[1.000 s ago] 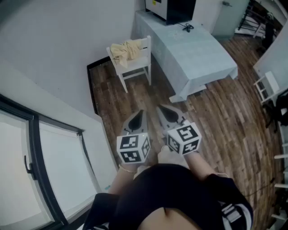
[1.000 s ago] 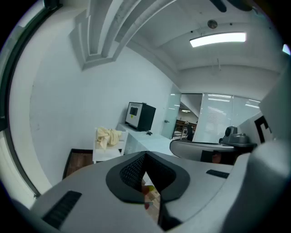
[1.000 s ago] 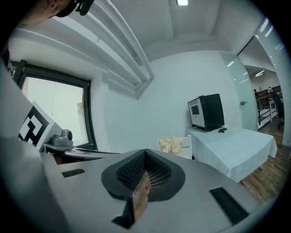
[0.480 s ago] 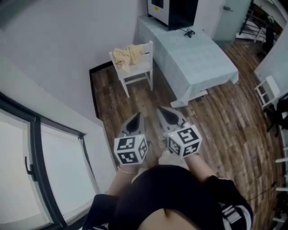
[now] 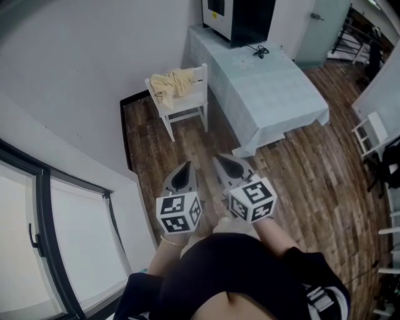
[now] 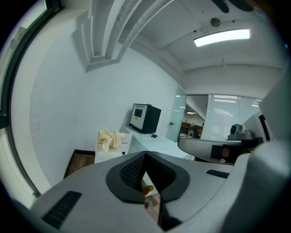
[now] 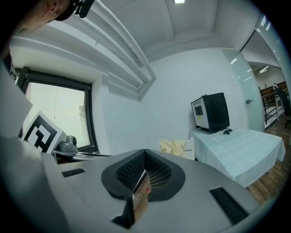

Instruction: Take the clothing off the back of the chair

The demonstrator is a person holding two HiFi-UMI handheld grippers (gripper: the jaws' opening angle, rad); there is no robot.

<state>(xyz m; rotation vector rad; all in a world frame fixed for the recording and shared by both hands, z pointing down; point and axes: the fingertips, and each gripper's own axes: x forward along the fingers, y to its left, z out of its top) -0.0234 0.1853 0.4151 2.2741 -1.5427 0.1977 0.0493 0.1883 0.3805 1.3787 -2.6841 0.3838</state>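
A pale yellow piece of clothing (image 5: pixel 169 82) is draped over the back of a white chair (image 5: pixel 185 107) that stands by the wall, far ahead of me. It also shows small in the left gripper view as the clothing (image 6: pixel 109 138) and in the right gripper view as the clothing (image 7: pixel 174 147). My left gripper (image 5: pixel 182 173) and right gripper (image 5: pixel 226 164) are held side by side close to my body, well short of the chair. Both are shut with nothing between the jaws.
A long table with a light blue cloth (image 5: pixel 269 87) stands right of the chair, a black box-shaped device (image 5: pixel 240 17) on its far end. A white wall and a dark-framed window (image 5: pixel 56 244) lie to the left. White shelving (image 5: pixel 372 125) stands at the right over the wood floor (image 5: pixel 312 181).
Both grippers have shifted slightly to the left and nearer with the view; the chair now sits a little further left in the picture. Jaws have stayed shut.
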